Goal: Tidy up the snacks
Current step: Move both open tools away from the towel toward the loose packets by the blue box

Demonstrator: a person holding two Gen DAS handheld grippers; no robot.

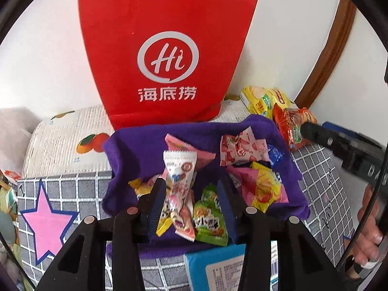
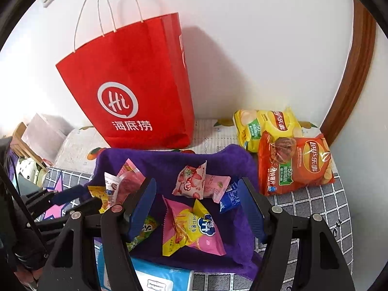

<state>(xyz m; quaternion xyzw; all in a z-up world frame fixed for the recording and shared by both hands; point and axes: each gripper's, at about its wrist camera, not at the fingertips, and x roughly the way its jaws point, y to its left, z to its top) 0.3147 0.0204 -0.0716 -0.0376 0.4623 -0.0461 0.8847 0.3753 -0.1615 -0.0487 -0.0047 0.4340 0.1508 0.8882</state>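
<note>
A purple cloth [image 1: 135, 150] [image 2: 150, 160] holds several small snack packets. My left gripper [image 1: 191, 184] hangs over its near side, jaws apart. A white and pink packet [image 1: 179, 177] stands between them and leans on the left finger [image 1: 157, 201]; the right finger is clear of it. A green packet [image 1: 208, 218] lies below. My right gripper [image 2: 197, 181] is open and holds nothing, above a pink and yellow packet [image 2: 189, 228]. Strawberry-print packets [image 2: 191, 181] and a small blue one [image 2: 229, 197] lie further back.
A red paper bag [image 1: 167, 48] [image 2: 135, 84] stands against the wall behind the cloth. Yellow [image 2: 266, 123] and orange [image 2: 293, 162] chip bags lie at the back right. A blue tissue pack [image 2: 155, 276] sits at the near edge. A hand [image 1: 368, 230] shows at the right.
</note>
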